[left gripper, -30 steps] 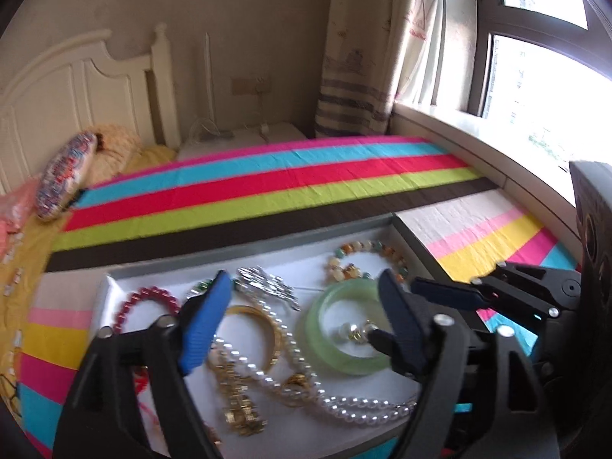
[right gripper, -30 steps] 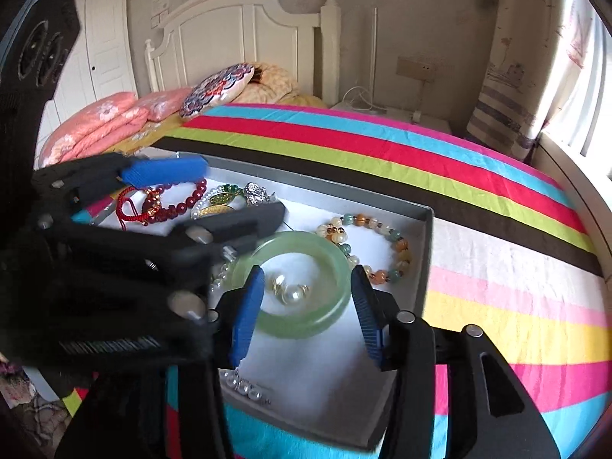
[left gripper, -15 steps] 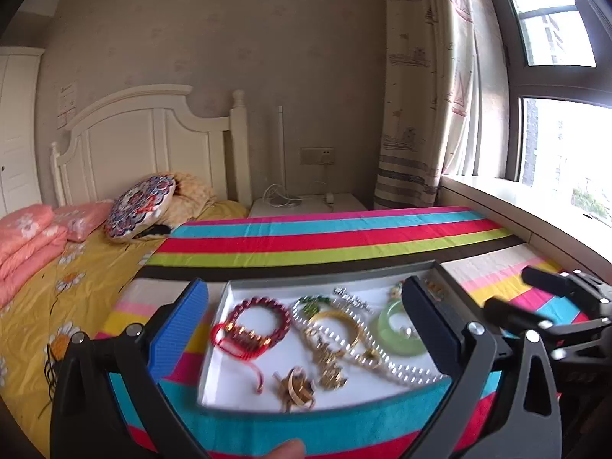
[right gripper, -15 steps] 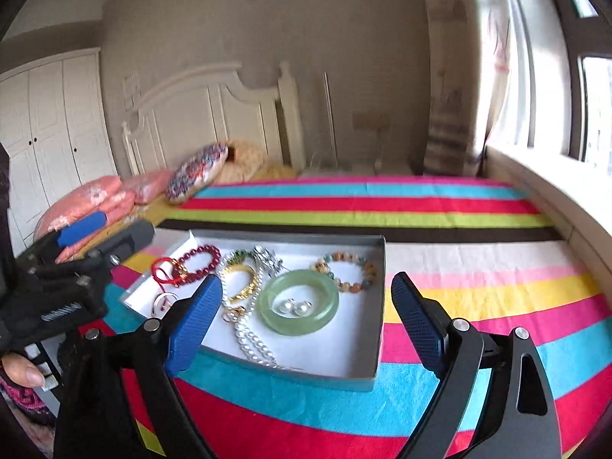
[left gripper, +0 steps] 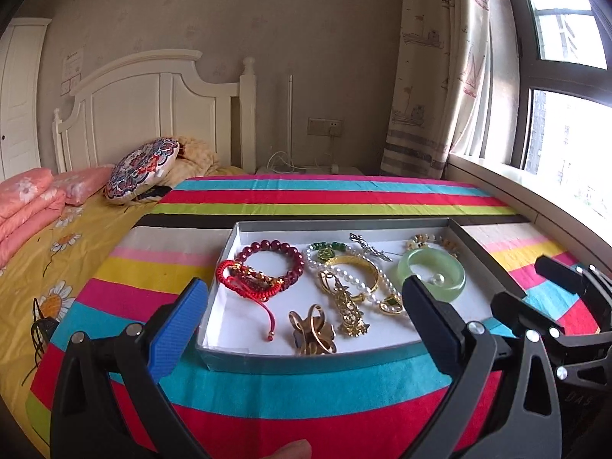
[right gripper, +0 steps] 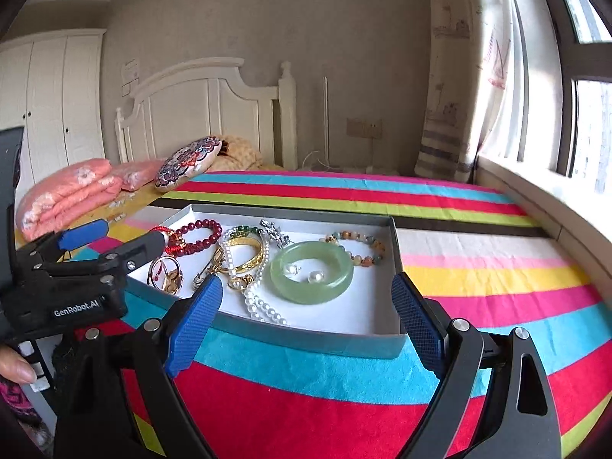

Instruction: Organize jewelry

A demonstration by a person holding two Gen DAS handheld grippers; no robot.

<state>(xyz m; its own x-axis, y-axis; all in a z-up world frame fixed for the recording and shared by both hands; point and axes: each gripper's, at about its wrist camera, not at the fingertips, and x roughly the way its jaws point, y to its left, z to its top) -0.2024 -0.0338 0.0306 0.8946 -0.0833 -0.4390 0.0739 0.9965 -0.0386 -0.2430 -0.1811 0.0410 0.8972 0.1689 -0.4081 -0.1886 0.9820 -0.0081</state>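
Both hand-held grippers have pulled back from the tray (left gripper: 229, 244) since a second ago, when their tips hung right over the jewelry; now they sit short of its near edge, above the striped cover on the bed (left gripper: 344, 195). The left hand-held gripper (left gripper: 304, 315) stands wide open with nothing between its pads. The right hand-held gripper (right gripper: 306, 308) is also spread and empty, having widened since that earlier view.

All the jewelry lies in the tray: a jade bangle (right gripper: 311, 271) with two pearl earrings (right gripper: 304, 272) inside its ring, a mixed-bead bracelet (right gripper: 359, 248) behind it, a red bracelet (left gripper: 273, 260) with a red cord (left gripper: 244, 287) on the left. In the middle a pearl strand (right gripper: 256, 287), a gold bangle (left gripper: 355, 271), gold pendants (left gripper: 346, 306) and a gold ring piece (left gripper: 311, 329) overlap.

Judging by that, the right side looks sorted, while the centre tangle remains to be separated.
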